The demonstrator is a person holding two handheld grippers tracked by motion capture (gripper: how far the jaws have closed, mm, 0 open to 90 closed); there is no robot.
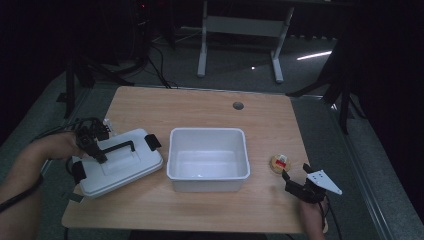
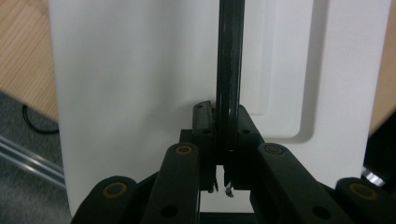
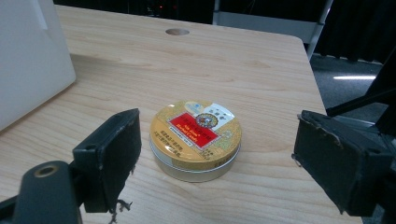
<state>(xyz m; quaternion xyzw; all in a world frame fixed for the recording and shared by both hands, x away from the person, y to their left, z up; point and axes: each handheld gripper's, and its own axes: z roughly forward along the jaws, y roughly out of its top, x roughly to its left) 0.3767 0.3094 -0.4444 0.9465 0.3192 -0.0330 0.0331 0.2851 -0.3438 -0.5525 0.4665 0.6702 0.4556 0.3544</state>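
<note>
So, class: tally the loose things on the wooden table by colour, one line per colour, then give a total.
White: 2, the lid and the open tub
Gold: 1, the round tin
Total: 3

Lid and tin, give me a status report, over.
Left hand-held gripper shut on lid handle, lid on table. Right hand-held gripper open, tin just beyond its jaws. Nothing in between.
</note>
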